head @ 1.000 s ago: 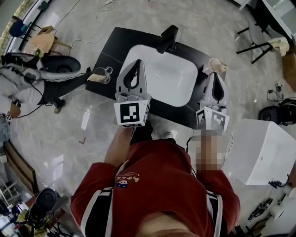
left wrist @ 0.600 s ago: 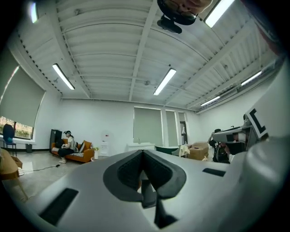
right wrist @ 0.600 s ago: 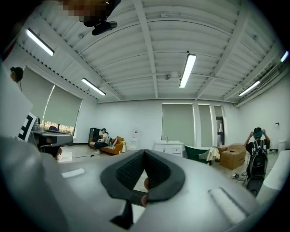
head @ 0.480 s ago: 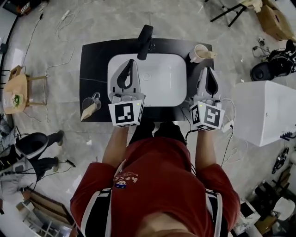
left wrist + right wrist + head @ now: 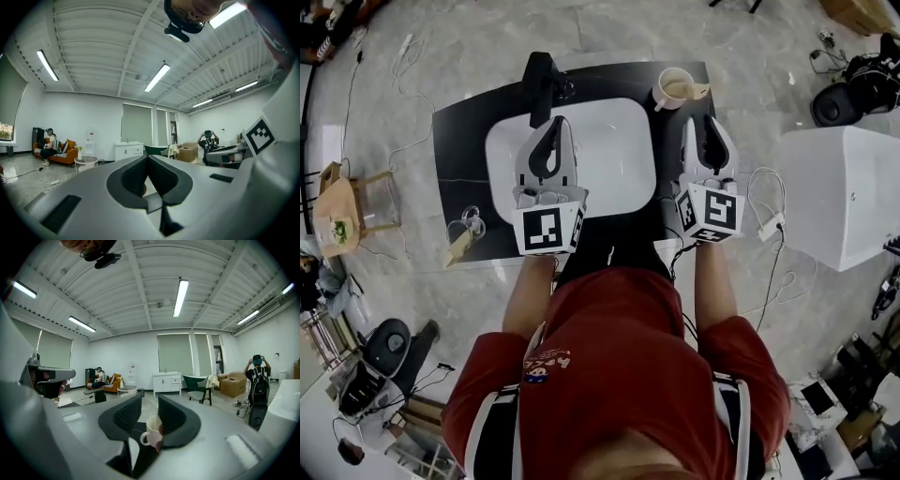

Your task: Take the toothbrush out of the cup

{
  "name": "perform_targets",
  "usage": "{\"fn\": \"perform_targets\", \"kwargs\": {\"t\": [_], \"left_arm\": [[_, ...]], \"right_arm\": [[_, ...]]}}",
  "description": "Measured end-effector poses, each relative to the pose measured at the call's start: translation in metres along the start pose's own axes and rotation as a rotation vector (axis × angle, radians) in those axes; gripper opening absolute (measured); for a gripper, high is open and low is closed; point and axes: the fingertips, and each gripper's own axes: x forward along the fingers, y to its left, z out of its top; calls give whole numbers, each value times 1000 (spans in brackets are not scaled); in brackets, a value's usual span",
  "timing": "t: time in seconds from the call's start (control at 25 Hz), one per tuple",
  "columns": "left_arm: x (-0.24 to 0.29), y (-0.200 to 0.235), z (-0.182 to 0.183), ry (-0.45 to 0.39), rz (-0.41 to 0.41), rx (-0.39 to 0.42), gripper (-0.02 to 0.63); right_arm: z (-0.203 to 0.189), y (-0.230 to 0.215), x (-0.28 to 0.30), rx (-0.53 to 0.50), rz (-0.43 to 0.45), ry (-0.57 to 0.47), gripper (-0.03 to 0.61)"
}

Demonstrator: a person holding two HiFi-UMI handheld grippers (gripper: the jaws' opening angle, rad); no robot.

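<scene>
A cream mug [image 5: 674, 89] stands at the far right corner of the black table [image 5: 457, 141], with a pale toothbrush handle [image 5: 701, 91] jutting over its rim. My right gripper [image 5: 706, 120] hovers just short of the mug, its jaws opening with nothing between them. In the right gripper view [image 5: 149, 401] the mug [image 5: 151, 431] shows through the gap, a little ahead. My left gripper [image 5: 554, 122] is held over the white sink [image 5: 623, 127]; its jaws meet, shut and empty, in the left gripper view [image 5: 148, 158].
A black faucet [image 5: 540, 82] rises behind the sink. A glass cup [image 5: 472, 221] with a wooden piece [image 5: 457, 247] sits near the table's front left corner. A white box [image 5: 839, 197] and cables [image 5: 769, 228] lie to the right.
Both grippers have moved forward from the table's near edge to over the sink and counter. The right jaws, closed before, now stand apart. The mug is nearer the right gripper.
</scene>
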Motion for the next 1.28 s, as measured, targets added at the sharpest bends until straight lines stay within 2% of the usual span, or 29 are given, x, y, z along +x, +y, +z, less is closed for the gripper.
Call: {"fn": "perform_targets", "kwargs": {"t": [0.24, 0.52, 0.6, 0.64, 0.72, 0.84, 1.08, 1.28], "left_arm": [[34, -27, -13, 56, 8, 37, 5], [57, -39, -24, 115, 45, 71, 5], [60, -38, -26, 133, 62, 83, 5], [61, -39, -26, 136, 69, 85, 5], [64, -40, -24, 138, 83, 86, 5], [66, -44, -22, 144, 98, 86, 5], [58, -45, -14, 120, 127, 101, 5], [41, -37, 2, 72, 155, 100, 5]], "right_arm": [[-42, -31, 40, 2, 56, 97, 213], [-73, -36, 78, -24, 155, 154, 227], [-69, -31, 83, -24, 179, 129, 221], [-66, -30, 85, -26, 187, 115, 201], [-61, -29, 88, -41, 194, 95, 121], [-58, -29, 91, -50, 210, 81, 84], [-50, -37, 88, -65, 215, 59, 75], [-12, -36, 75, -82, 201, -16, 74]]}}
